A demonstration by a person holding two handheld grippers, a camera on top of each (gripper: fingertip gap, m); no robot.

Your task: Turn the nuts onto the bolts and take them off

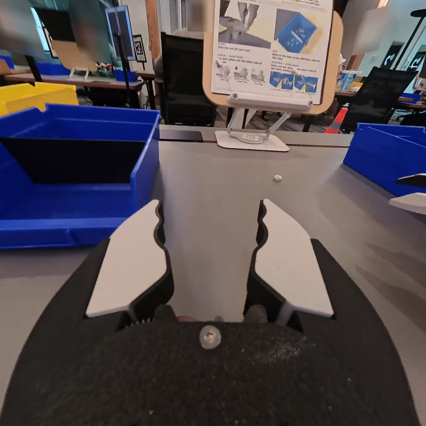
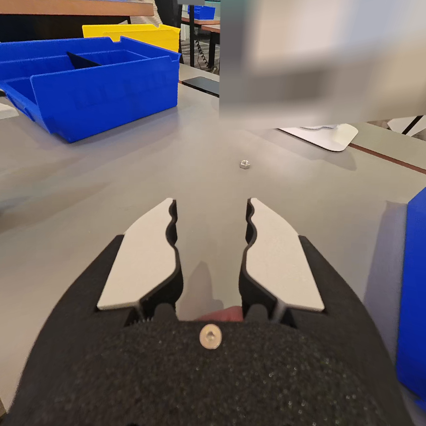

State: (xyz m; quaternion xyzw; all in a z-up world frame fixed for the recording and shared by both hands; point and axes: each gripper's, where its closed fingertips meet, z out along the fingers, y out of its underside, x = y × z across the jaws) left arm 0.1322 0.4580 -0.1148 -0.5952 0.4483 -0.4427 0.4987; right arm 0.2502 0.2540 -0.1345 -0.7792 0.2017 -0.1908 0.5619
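Nut [image 2: 244, 164]: small steel hex, I see it flat on the smooth grey tabletop [image 2: 138, 184], bore upward.
Left hand-held gripper [image 1: 211, 202]: spread, empty.
Right hand-held gripper [image 2: 211, 201]: spread, empty.

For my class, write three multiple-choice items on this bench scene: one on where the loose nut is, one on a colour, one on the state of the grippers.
1. Where is the nut?
A in a bin
B on the grey table
C in a gripper

2. What colour is the divided bin?
A red
B green
C blue

3. How are the left gripper and right gripper?
A both open
B both shut
C one shut

Answers:
1 B, it lies alone on the tabletop.
2 C, its walls are blue.
3 A, each shows a clear, empty gap.
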